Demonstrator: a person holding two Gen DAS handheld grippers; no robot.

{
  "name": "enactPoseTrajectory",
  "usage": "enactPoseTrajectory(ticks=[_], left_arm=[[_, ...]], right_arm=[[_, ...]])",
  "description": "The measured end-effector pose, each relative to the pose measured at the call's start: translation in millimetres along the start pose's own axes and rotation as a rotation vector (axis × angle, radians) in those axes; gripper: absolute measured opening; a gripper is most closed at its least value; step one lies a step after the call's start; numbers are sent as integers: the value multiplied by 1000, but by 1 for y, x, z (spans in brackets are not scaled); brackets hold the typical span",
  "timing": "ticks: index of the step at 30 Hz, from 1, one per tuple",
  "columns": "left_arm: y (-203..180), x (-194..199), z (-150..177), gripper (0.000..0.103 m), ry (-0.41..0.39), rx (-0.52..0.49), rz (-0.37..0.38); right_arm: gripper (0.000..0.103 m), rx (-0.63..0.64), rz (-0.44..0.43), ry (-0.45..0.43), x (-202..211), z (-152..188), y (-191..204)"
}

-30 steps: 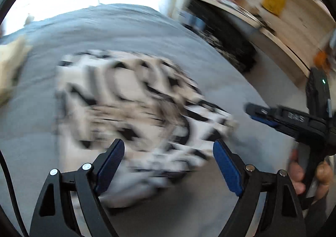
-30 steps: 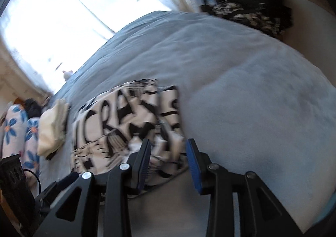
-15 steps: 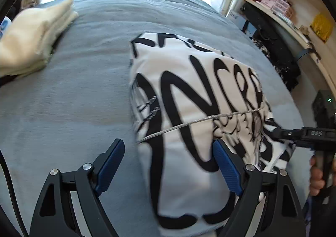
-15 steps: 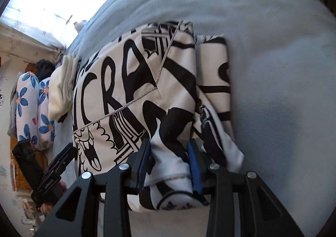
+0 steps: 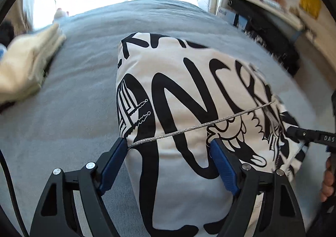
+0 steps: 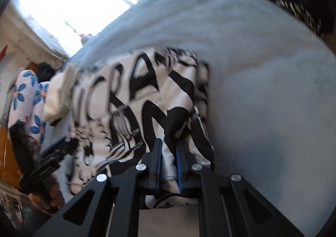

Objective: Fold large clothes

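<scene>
Grey bed [image 5: 79,94] fills the left wrist view, with the black-and-white garment [image 5: 189,98] lying at centre and a cream folded cloth [image 5: 27,69] at upper left. Shelves [image 5: 279,8] stand at upper right. Left tool [image 5: 169,159] points steeply down, its jaws apart astride the garment's near edge and just narrowing.

Right wrist view: a floral pillow [image 6: 25,98] sits at left. Right tool [image 6: 169,163], low centre, has just clamped a fold of the garment [image 6: 134,98].

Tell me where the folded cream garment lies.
Left wrist view: the cream garment lies at the left on the grey bed, apart from the black-and-white garment.
</scene>
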State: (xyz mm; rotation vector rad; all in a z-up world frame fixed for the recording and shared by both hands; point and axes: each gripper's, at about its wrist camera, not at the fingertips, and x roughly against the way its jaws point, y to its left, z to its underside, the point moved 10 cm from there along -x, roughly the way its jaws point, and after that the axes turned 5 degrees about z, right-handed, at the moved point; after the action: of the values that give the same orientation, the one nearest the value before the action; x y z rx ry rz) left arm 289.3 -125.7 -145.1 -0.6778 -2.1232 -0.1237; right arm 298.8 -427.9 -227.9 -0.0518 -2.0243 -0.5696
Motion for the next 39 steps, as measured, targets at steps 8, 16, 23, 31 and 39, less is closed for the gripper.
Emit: enactPoseTrajectory(ticks=[8, 16, 23, 31, 39], left_arm=[[-1, 4, -1, 80, 9, 31, 5], [24, 13, -35, 81, 8, 157, 142], [47, -30, -56, 81, 89, 276, 206], [55, -49, -73, 78, 72, 315, 187], [43, -59, -75, 77, 62, 153, -27]], right_arm=[[22, 42, 51, 11, 11, -11, 14], [62, -48, -42, -73, 16, -78, 10], [62, -222, -136, 84, -51, -103, -14], [8, -70, -99, -34, -32, -118, 3], [10, -33, 68, 10, -60, -99, -12]])
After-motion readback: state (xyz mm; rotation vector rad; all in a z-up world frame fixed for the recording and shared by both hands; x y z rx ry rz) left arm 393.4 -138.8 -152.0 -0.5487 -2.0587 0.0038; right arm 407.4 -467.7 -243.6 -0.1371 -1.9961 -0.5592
